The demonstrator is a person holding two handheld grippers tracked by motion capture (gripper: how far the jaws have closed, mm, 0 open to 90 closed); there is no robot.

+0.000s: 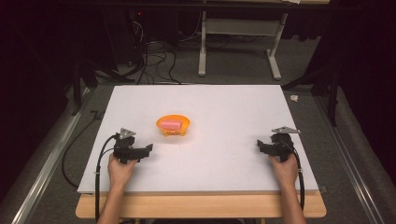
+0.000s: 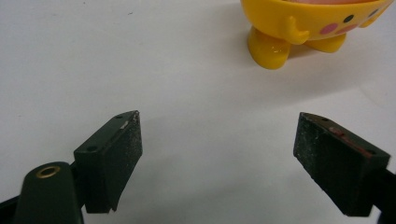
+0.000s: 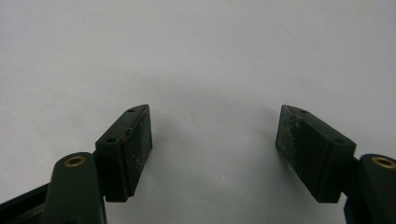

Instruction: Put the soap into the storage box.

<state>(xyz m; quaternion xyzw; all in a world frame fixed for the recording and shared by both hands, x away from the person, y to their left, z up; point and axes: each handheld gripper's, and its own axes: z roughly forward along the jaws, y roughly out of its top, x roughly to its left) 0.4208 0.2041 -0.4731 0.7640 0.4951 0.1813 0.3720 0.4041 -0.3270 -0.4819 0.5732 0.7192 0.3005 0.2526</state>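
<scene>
We have the orange bowl (image 1: pixel 173 125) sitting a little left of centre on the white worktop (image 1: pixel 224 116), and a pink block (image 1: pixel 171 125) lies inside it. Down at the near left, our left claw (image 1: pixel 148 149) rests on the worktop, tips aimed toward the middle, with the bowl just beyond it and to its right, near but not touching. In the left gripper view, the left claw (image 2: pixel 217 140) stands wide, nothing between its black pads (image 2: pixel 128 154), only bare white surface; the bowl (image 2: pixel 308 23) shows at the top right on stubby yellow feet, with pink and dark dots on its side. Over on the near right, our right claw (image 1: pixel 259 145) sits well apart from the bowl, tips pointing inward. In the right gripper view the right claw (image 3: pixel 214 135) is wide too, holding nothing, plain worktop under it.
</scene>
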